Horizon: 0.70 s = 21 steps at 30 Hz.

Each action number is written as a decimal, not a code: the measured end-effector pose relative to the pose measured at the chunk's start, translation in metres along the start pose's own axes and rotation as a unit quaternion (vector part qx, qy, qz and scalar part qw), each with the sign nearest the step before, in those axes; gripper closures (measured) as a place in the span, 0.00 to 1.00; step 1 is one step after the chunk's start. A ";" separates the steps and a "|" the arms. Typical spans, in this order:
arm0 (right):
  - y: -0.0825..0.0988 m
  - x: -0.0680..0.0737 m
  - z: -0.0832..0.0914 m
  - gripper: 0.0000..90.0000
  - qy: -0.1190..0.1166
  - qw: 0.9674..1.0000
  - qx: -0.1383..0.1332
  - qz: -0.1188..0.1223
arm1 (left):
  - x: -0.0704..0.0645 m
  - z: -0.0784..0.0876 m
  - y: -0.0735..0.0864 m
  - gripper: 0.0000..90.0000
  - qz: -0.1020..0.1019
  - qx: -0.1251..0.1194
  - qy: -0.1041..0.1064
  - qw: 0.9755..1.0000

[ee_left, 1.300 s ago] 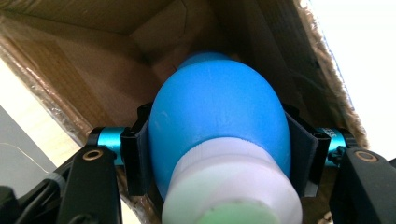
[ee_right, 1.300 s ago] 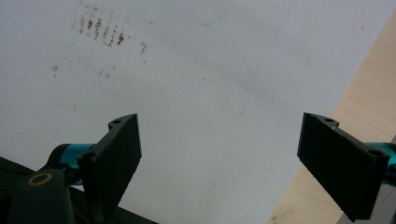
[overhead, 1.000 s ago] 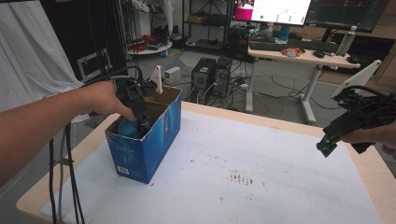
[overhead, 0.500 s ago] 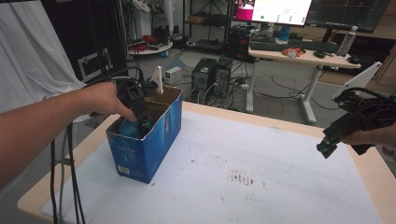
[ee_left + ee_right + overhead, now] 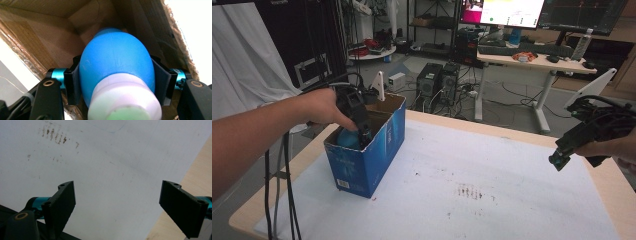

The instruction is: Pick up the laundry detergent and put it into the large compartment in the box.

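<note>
Left gripper view: blue bulb clamped inside the carton

Reaching down into the blue cardboard box (image 5: 377, 150), the left gripper (image 5: 117, 82) has both jaws pressed on the blue rubber bulb (image 5: 115, 60), long axis running away from the camera, white neck nearest; the right gripper (image 5: 117, 202) hovers well apart from the box, jaws wide and empty

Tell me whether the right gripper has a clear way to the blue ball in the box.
Probably not as things stand. The blue ball sits inside the box, already clamped by the left gripper, whose hand covers the opening. The right gripper hangs open across the table.
</note>
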State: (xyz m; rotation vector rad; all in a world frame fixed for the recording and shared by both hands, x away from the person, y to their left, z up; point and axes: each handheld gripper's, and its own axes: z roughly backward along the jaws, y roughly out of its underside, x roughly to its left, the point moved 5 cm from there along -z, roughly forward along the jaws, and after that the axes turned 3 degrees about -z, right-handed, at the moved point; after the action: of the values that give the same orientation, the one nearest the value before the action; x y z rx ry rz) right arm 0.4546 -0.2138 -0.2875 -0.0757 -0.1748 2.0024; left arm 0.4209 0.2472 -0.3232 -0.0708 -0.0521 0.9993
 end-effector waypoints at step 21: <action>0.000 0.001 -0.001 0.14 -0.007 1.000 0.000 0.001 | -0.009 0.057 -0.006 0.32 0.007 -0.028 -0.019 0.999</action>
State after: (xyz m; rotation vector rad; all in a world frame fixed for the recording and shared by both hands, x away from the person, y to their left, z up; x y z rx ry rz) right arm 0.4544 -0.2129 -0.2887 -0.0611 -0.1844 2.0046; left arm 0.4169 0.2386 -0.2658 -0.1038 -0.1150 1.0136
